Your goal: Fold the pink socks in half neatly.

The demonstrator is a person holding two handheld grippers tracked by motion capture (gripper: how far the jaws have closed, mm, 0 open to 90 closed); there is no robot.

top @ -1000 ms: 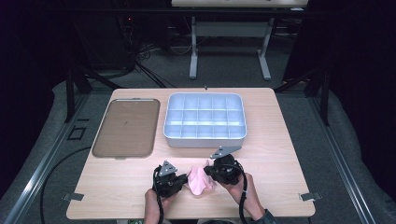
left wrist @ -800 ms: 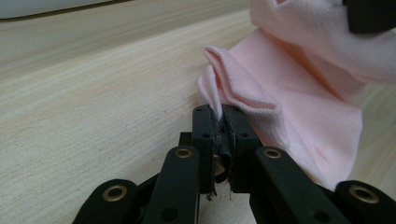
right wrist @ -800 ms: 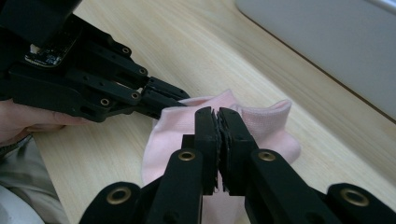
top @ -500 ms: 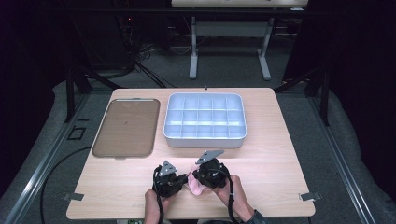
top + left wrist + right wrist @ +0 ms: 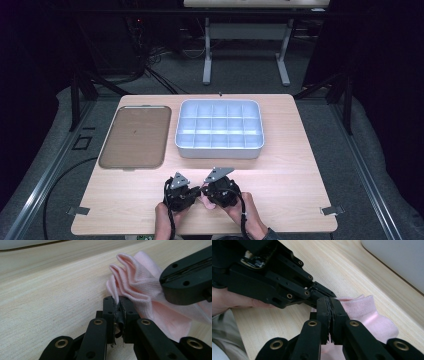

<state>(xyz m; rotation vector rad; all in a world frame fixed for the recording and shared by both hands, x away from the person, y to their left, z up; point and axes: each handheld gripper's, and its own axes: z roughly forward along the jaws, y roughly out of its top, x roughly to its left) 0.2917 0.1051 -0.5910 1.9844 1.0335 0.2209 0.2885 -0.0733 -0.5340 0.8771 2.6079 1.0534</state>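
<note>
Left gripper (image 5: 117,305): we had its jaws clamped on a fold of the pink sock (image 5: 140,287), bunching it.
Right gripper (image 5: 330,305): we pinched the same sock, jaws together, to fold it.

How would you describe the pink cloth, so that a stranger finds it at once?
On the wooden table, look at the near edge, in front of the white divided tray. There the left tool and right tool both pinch a bunched pink sock, the one soft, pink item.

right gripper (image 5: 331,301) clamped on pink sock (image 5: 372,317) (wooden table (image 5: 342,270)), left gripper (image 5: 322,293) touching
</note>
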